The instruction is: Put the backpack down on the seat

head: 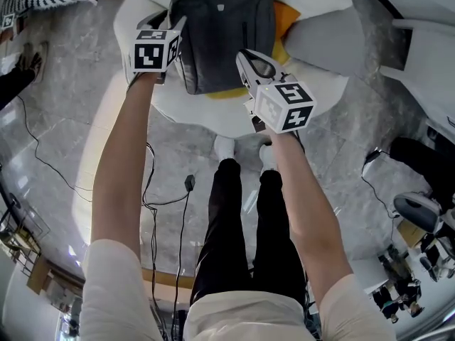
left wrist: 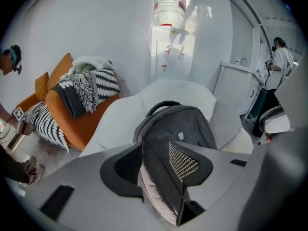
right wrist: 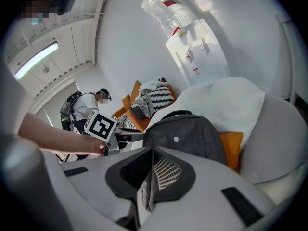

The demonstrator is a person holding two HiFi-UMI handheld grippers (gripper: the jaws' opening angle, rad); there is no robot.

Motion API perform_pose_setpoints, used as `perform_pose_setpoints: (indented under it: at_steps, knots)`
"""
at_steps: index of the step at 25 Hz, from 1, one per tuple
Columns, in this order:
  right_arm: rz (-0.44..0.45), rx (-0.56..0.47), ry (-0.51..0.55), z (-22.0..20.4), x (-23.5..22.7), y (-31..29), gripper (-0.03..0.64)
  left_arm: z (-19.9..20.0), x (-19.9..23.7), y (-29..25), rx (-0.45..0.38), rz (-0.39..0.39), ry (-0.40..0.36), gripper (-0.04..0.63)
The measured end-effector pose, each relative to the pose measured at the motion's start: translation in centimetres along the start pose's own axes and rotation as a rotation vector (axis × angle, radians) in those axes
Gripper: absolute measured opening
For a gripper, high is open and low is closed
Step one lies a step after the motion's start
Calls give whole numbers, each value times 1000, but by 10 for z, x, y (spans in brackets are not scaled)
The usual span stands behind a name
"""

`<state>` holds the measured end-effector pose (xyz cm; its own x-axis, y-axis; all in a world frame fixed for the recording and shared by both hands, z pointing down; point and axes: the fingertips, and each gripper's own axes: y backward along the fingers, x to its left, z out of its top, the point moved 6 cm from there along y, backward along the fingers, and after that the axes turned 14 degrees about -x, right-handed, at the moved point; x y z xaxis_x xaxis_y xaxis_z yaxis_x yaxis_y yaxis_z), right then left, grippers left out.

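Note:
The dark grey backpack [head: 220, 27] stands upright on the white round seat [head: 178, 109], leaning on the seat's white back [left wrist: 178, 93], with an orange cushion [head: 288, 16] behind its right side. My left gripper [head: 176, 34] is at the backpack's left edge. In the left gripper view a thick fold of grey fabric fills the gap of the left gripper [left wrist: 161, 162], and the backpack [left wrist: 178, 129] rises just beyond. My right gripper [head: 249, 59] is at the bag's lower right. In the right gripper view the right gripper [right wrist: 149, 170] is pinched on a thin grey strap in front of the backpack [right wrist: 187, 134].
An orange armchair [left wrist: 72, 114] piled with striped blankets stands to the left of the seat. A water dispenser [left wrist: 168, 42] is at the wall behind. A grey seat [head: 327, 45] adjoins on the right. Cables [head: 178, 197] run over the marble floor by my feet. People stand at both sides.

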<state>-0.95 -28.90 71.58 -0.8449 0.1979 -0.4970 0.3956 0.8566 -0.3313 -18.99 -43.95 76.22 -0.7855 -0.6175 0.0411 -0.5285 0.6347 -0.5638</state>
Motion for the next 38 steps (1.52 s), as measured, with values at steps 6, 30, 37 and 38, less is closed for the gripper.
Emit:
perform_pose_setpoints:
  at_steps: [6, 30, 37, 38]
  knots:
    - [14, 1, 7, 9, 5, 10, 26, 11, -7, 17, -8, 4, -12, 115]
    - [66, 6, 38, 33, 7, 66, 26, 31, -71, 71, -12, -42, 8, 17]
    - [69, 3, 58, 54, 4, 90, 26, 40, -104, 94, -27, -68, 37, 17]
    - [68, 1, 60, 57, 5, 93, 26, 40, -108, 96, -26, -67, 42, 17]
